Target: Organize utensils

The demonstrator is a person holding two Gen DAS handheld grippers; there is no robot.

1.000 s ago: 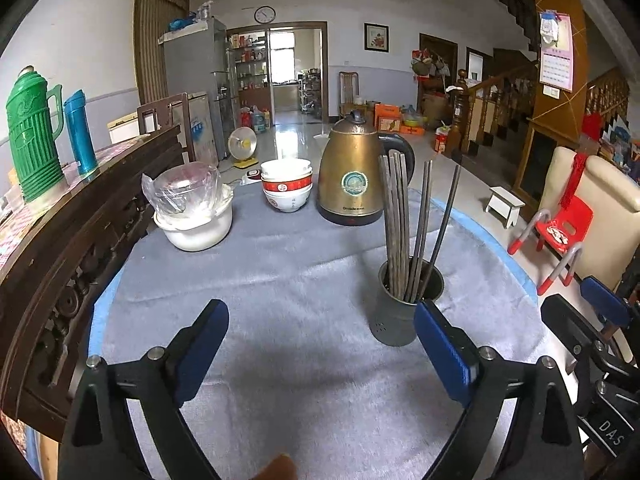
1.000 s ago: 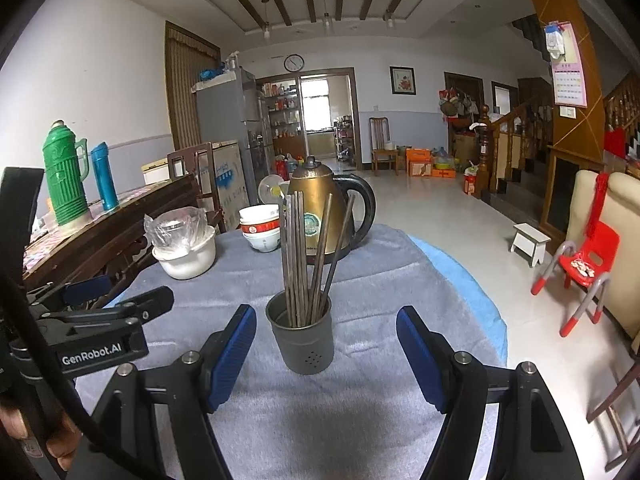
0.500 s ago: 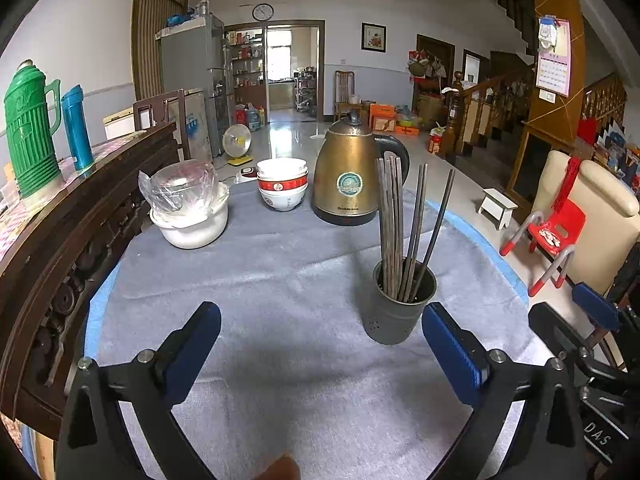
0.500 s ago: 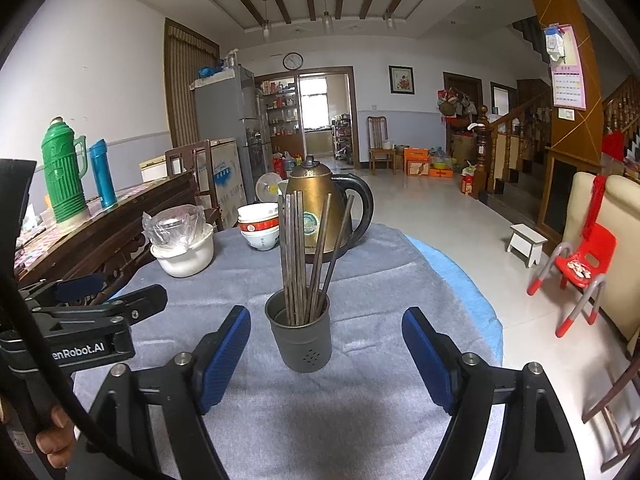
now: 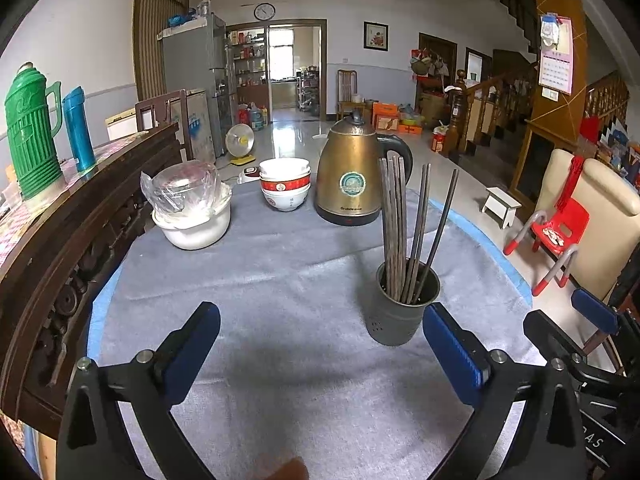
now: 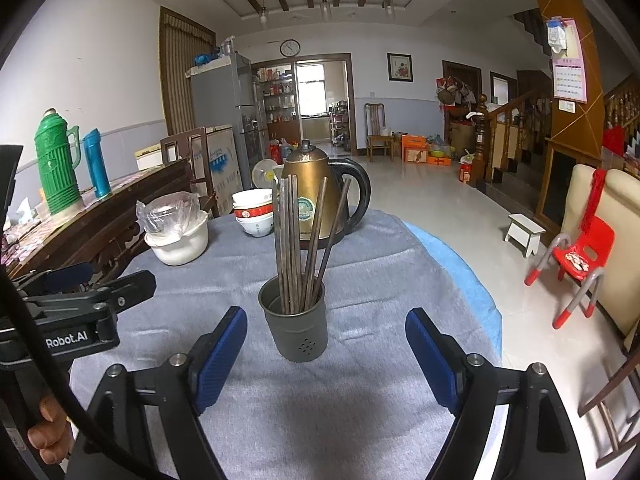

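Both hand-held grippers hover over the near edge of the desk [image 5: 280,264]: the left hand-held gripper [image 5: 320,336] stands wide open with nothing between its blue pads, and the right hand-held gripper [image 6: 326,340] has just been opening, its jaws apart and empty, the holder beyond them. A gold kettle [image 5: 352,176], a white pot [image 5: 192,220] and stacked bowls [image 5: 285,184] line the far edge. Nearer, toward the right edge, a grey holder [image 6: 295,328] carries upright chopsticks [image 6: 294,240].

Grey holder [image 6: 298,332], dark chopsticks [image 6: 294,240]
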